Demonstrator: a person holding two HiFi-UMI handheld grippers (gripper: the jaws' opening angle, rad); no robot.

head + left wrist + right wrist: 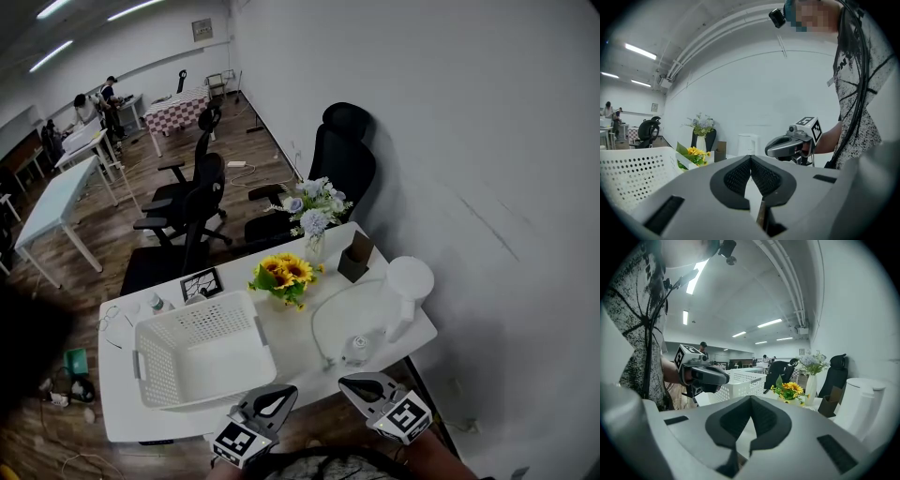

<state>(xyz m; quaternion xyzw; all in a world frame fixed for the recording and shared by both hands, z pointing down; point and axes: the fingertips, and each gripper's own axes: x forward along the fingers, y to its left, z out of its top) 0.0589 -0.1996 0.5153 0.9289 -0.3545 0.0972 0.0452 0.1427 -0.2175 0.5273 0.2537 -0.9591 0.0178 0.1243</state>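
Left gripper (279, 397) hangs over the near edge of the white table (122, 412), just short of the white perforated basket (197, 352). Its jaws are closed pad to pad with nothing between them. Right gripper (359, 384) is alongside, apart from the left, with its jaws likewise pressed together and empty. It is nearest to the white cable (323, 314), which loops towards a white cylindrical appliance (405, 295). A sunflower bunch (284, 274) stands behind the basket.
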